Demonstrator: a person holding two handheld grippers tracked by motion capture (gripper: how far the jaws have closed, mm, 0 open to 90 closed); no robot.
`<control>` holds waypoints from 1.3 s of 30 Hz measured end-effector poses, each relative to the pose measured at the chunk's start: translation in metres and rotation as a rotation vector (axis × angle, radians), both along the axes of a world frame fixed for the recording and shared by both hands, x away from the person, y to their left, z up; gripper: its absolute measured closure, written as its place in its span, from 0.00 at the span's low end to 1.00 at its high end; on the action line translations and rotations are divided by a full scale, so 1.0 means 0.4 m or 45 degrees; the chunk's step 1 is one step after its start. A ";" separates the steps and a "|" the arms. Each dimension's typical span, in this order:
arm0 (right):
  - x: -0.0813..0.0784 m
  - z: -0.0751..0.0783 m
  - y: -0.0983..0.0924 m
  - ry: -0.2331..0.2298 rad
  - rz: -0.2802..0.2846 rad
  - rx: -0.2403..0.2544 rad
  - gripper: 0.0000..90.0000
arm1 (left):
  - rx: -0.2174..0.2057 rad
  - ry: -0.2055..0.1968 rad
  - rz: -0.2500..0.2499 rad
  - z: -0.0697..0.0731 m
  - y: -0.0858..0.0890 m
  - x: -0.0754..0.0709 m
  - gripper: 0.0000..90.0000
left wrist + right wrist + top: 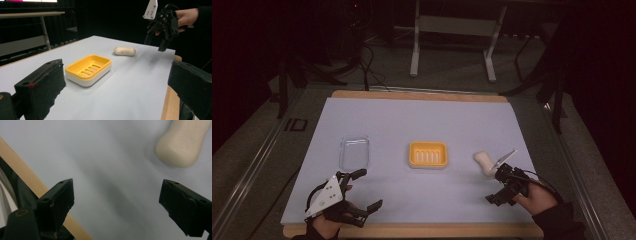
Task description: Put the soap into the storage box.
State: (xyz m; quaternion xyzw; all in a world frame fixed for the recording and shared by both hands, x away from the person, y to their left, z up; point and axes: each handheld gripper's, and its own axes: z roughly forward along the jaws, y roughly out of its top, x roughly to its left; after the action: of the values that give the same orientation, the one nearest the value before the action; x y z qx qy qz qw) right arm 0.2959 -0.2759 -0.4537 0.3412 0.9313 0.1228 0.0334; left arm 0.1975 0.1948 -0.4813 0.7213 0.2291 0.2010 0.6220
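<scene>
Soap (484,163) near the table's right edge looks hard, smooth and slippery; grab across its middle. Right claw (501,172) hangs wide open beside it.

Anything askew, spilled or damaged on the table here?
Nothing stands out. The soap bar lies intact on the mat, the yellow soap dish sits upright and empty, and the clear lid lies flat. Both tongs, left and right, are open.
</scene>
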 end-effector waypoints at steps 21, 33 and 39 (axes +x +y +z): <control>0.039 -0.037 0.010 0.322 -0.096 -0.232 0.15 | 0.023 0.007 0.003 -0.003 -0.003 0.000 0.01; 0.097 -0.064 -0.002 0.418 -0.200 -0.220 0.14 | 0.027 0.010 -0.001 -0.003 -0.004 -0.001 0.01; 0.121 -0.074 -0.007 0.408 -0.249 -0.203 0.13 | 0.023 0.015 -0.005 -0.003 -0.004 -0.001 0.01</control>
State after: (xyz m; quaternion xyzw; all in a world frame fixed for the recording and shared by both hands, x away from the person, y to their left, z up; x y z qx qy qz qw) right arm 0.3442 -0.2785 -0.4833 0.4416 0.8939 -0.0110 -0.0766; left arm 0.1971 0.1931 -0.4823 0.7284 0.2295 0.1976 0.6146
